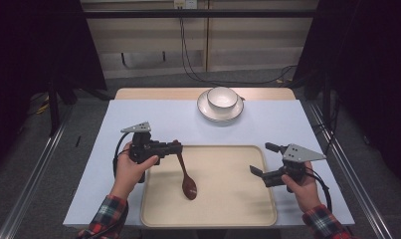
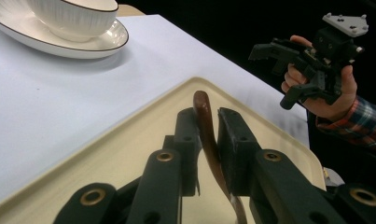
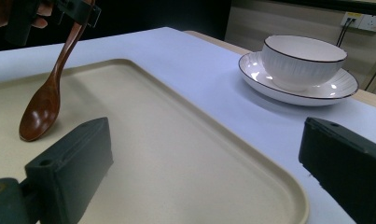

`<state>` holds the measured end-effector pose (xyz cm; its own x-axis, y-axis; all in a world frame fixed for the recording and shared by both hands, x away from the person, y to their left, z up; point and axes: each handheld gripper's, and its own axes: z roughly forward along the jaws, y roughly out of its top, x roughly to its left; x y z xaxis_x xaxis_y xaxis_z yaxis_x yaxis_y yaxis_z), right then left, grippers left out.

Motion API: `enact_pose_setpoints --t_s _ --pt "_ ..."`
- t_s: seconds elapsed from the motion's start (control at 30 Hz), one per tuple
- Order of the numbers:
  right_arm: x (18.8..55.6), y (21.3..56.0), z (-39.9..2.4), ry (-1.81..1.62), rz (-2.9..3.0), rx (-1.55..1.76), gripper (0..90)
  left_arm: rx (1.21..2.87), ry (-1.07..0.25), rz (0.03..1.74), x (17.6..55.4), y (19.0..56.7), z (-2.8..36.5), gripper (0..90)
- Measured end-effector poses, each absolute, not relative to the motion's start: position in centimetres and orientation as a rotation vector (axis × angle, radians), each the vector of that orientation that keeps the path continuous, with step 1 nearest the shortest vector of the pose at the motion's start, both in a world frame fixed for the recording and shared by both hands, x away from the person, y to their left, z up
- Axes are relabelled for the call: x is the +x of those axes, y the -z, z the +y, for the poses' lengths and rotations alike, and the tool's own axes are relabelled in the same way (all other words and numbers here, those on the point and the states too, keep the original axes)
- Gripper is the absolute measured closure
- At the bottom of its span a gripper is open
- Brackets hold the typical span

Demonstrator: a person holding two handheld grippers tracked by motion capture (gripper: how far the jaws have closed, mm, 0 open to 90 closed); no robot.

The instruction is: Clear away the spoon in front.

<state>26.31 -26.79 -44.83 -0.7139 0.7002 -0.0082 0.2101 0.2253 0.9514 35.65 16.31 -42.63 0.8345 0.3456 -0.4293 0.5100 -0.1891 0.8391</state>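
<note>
Brown wooden spoon (image 1: pixel 186 175) hangs tilted over a beige tray (image 1: pixel 228 199), its bowl touching the tray floor. Left tongs (image 1: pixel 174 148) are clamped narrowly on its handle. Right tongs (image 1: pixel 261 159) gape wide, holding nothing, above the tray's right edge. White bowl (image 1: pixel 222 97) sits on a plate (image 1: pixel 206 110) farther back on the counter (image 1: pixel 153 119).
</note>
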Motion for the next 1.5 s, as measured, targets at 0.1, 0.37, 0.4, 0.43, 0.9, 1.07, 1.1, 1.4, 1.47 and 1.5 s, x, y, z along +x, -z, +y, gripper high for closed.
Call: enact_pose_setpoints --t_s 0.1,0.37,0.4,0.43,0.9,1.07,1.1,1.4,1.47,1.5 --pt "26.3 44.8 -26.9 -1.507 2.06 0.843 2.5 1.821 0.161 0.646 35.6 42.9 16.1 76.6" --pt "26.3 44.6 -26.9 -1.503 2.046 0.829 2.5 1.838 0.142 0.644 35.3 43.0 15.7 75.1" --pt "26.3 44.6 -26.9 -1.507 2.042 0.834 2.5 1.832 0.146 0.642 35.3 43.1 15.7 74.8" --pt "26.3 44.6 -26.9 -1.503 2.048 0.824 2.5 1.832 0.148 0.639 35.3 43.0 15.8 74.8" --pt "26.4 44.6 -26.9 -1.511 2.049 0.827 2.5 1.845 0.12 0.641 35.3 43.6 15.3 68.7" --pt "26.4 44.7 -26.8 -1.511 2.047 0.84 2.5 1.853 0.104 0.64 35.4 43.8 15.1 66.0" --pt "26.4 44.7 -26.9 -1.509 2.055 0.834 2.5 1.853 0.106 0.64 35.4 43.9 15.1 65.6" --pt "26.4 44.7 -26.9 -1.514 2.05 0.831 2.5 1.87 0.083 0.634 35.5 44.1 14.7 62.6" --pt "26.3 44.7 -26.9 -1.504 2.047 0.837 2.5 1.872 0.086 0.631 35.5 44.2 14.6 62.3" --pt "26.2 44.7 -26.9 -1.501 2.054 0.832 2.5 1.88 0.08 0.627 35.5 44.2 14.6 62.1"
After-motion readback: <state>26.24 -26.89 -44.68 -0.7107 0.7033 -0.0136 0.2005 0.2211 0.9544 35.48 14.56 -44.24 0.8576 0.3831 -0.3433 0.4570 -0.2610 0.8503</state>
